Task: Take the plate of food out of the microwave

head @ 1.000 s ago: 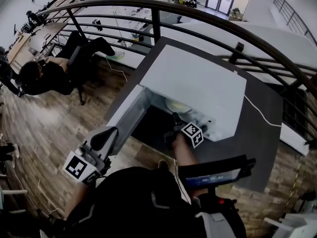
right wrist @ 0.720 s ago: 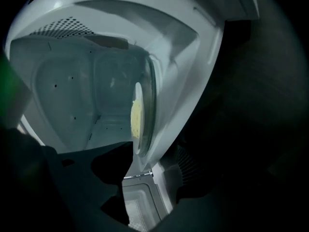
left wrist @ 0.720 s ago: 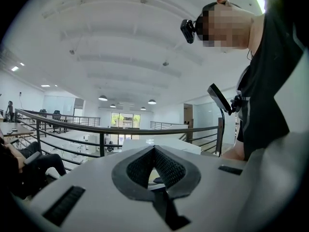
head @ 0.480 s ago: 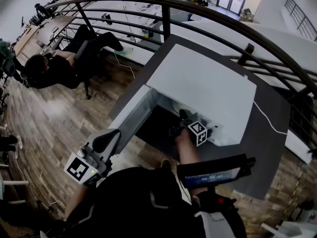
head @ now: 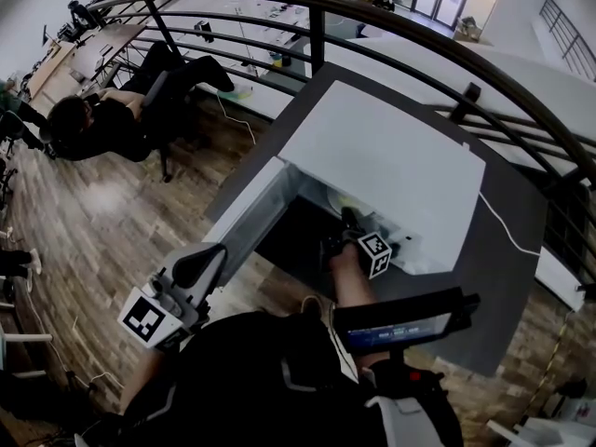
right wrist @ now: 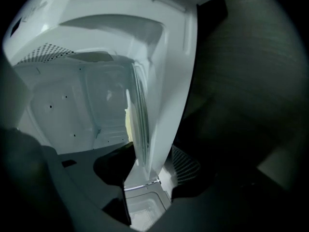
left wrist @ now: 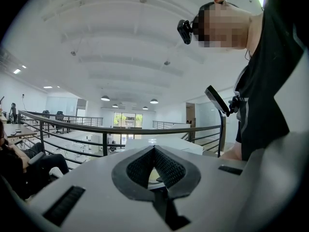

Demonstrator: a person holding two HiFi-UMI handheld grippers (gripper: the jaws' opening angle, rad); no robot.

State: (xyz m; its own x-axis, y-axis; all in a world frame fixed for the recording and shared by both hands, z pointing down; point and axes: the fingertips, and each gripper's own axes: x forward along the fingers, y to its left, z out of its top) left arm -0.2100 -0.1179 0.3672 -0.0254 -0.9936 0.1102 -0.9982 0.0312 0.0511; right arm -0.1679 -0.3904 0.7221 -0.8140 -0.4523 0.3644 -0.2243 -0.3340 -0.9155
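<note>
My right gripper (head: pixel 346 217) reaches into the open microwave (head: pixel 391 161), its jaws apart and just closing around the rim of the plate of food (head: pixel 339 200) inside. My left gripper (head: pixel 207 257) hangs outside, closed and empty.

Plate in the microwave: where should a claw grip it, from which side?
The plate by its near rim, from the microwave's open front, jaws above and below: it lies flat, thin edge toward the opening. The right claw has that edge between its jaws, just closing, not pressing.

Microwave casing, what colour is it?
White. The boxy microwave shows it best in the head view.
</note>
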